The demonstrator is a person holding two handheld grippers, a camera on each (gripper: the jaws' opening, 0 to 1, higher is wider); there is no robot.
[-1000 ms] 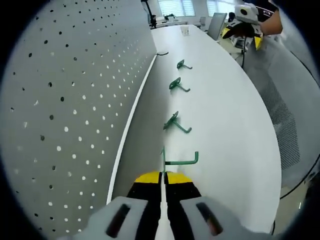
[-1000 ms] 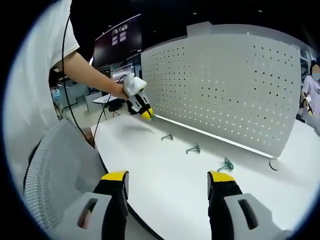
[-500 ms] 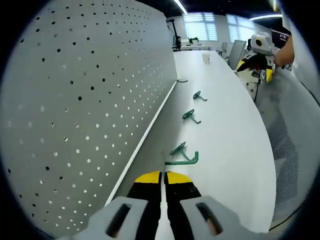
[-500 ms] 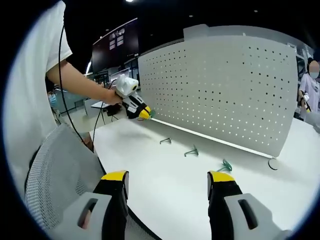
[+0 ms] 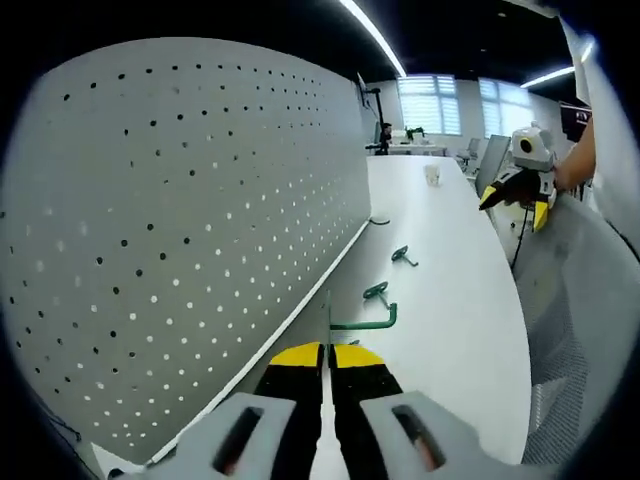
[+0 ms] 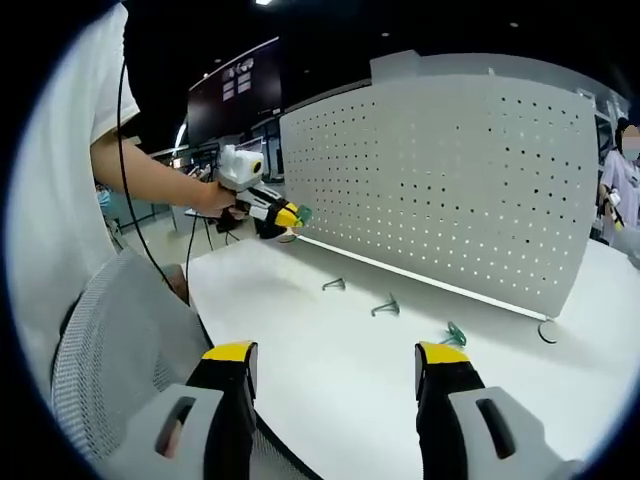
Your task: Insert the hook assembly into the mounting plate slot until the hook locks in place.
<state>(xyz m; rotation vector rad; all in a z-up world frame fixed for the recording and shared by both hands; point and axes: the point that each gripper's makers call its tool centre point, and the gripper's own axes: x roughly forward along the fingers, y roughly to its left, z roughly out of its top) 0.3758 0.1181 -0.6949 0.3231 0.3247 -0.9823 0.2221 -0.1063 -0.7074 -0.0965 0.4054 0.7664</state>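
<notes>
My left gripper point(image 5: 328, 352) is shut on a green metal hook point(image 5: 362, 322), whose stem runs up between the jaws and whose arm points right. The white perforated mounting plate point(image 5: 150, 250) stands close on its left. In the right gripper view that same left gripper point(image 6: 275, 215) hangs above the table with the green hook point(image 6: 303, 213) just off the mounting plate's point(image 6: 450, 190) left end. My right gripper point(image 6: 338, 375) is open with nothing between its jaws, over the table's near edge, and appears far off as the right gripper point(image 5: 520, 188).
Three more green hooks point(image 6: 334, 285), point(image 6: 386, 306), point(image 6: 455, 333) lie in a row on the white table point(image 6: 330, 350) before the plate. A black ring point(image 6: 546, 330) lies by its right end. A mesh chair back point(image 6: 100, 370) sits at the left. A person point(image 6: 625, 170) stands far right.
My left gripper has lifted the hook higher above the table and its view has tilted up along the plate. The right gripper has stayed open and nearly still.
</notes>
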